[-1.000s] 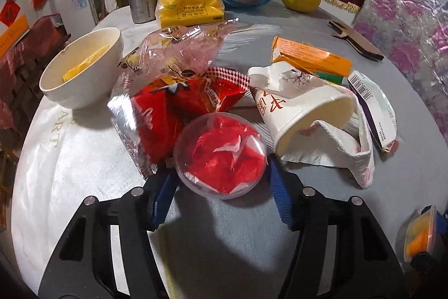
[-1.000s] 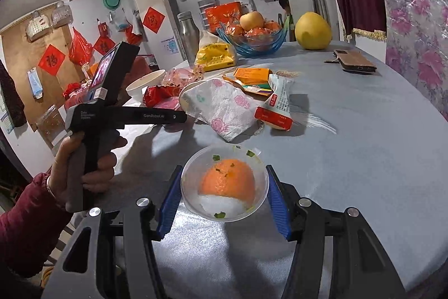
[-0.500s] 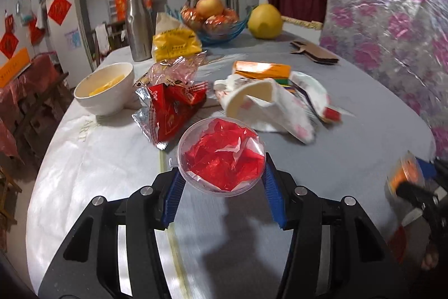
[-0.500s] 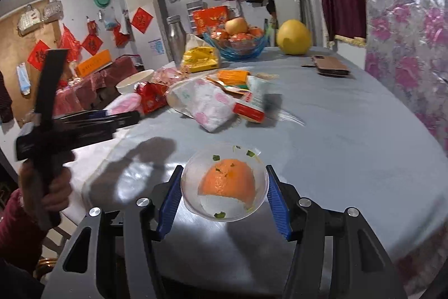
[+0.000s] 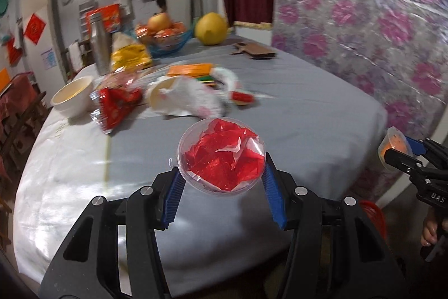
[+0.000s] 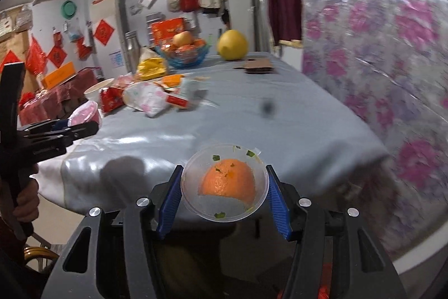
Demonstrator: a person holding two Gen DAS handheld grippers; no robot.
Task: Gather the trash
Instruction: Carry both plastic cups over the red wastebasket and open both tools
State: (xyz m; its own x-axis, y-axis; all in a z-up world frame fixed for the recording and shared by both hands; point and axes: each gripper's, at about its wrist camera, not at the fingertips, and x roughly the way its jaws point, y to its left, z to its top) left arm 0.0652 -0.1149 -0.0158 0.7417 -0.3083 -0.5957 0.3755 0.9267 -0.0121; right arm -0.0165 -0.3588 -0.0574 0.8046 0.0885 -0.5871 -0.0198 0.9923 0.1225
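My left gripper (image 5: 222, 182) is shut on a clear plastic cup holding red wrapper scraps (image 5: 221, 157), held above the near part of the grey table (image 5: 308, 114). My right gripper (image 6: 224, 191) is shut on a clear plastic cup with orange leftovers (image 6: 225, 184), held at the table's front edge. More trash lies on the table: a red snack bag (image 5: 114, 105), a crumpled paper cup and tissue (image 5: 182, 98), an orange box (image 5: 190, 70). The right gripper with its cup shows at the right of the left wrist view (image 5: 394, 143).
A white bowl (image 5: 74, 95), a steel flask (image 5: 99, 42), a yellow bag (image 5: 128, 53), a blue fruit bowl (image 5: 165, 39), a pomelo (image 5: 211, 28) and a brown wallet (image 5: 254, 51) stand on the far table. A flowered wall (image 5: 378, 32) is at right. Something red (image 5: 375, 215) lies on the floor.
Both grippers have pulled back and up from the pile with their cups still held. The table now lies farther off; the right gripper has reached the table's front edge.
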